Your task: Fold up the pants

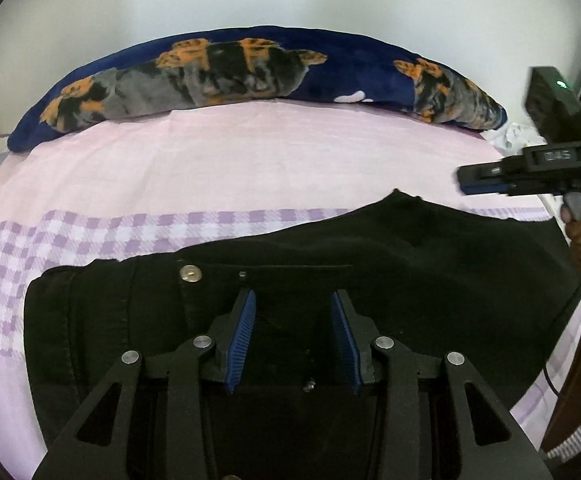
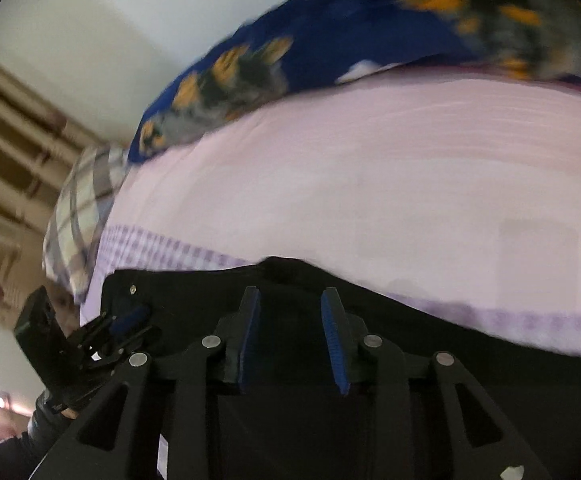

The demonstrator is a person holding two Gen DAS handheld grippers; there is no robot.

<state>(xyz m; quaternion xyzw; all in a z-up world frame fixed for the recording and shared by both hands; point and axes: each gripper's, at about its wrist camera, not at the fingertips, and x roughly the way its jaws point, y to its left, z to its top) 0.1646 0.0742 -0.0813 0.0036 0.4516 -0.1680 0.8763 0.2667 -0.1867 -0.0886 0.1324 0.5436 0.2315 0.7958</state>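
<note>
Black pants (image 1: 330, 248) lie folded on a pink bed sheet (image 1: 250, 152), waistband and silver button (image 1: 190, 273) toward the left. My left gripper (image 1: 293, 300) is open just above the waist area, empty. My right gripper (image 2: 290, 296) is open above the pants (image 2: 410, 340), empty; its view is blurred. In the left wrist view the right gripper (image 1: 478, 180) hovers at the right, above the pants' far edge. The left gripper (image 2: 126, 320) shows at the lower left of the right wrist view.
A navy blanket with orange and grey print (image 1: 250, 72) lies along the bed's far side by a white wall. A plaid pillow (image 2: 82, 208) sits at the bed's left end. A lilac checked band (image 1: 90, 232) crosses the sheet.
</note>
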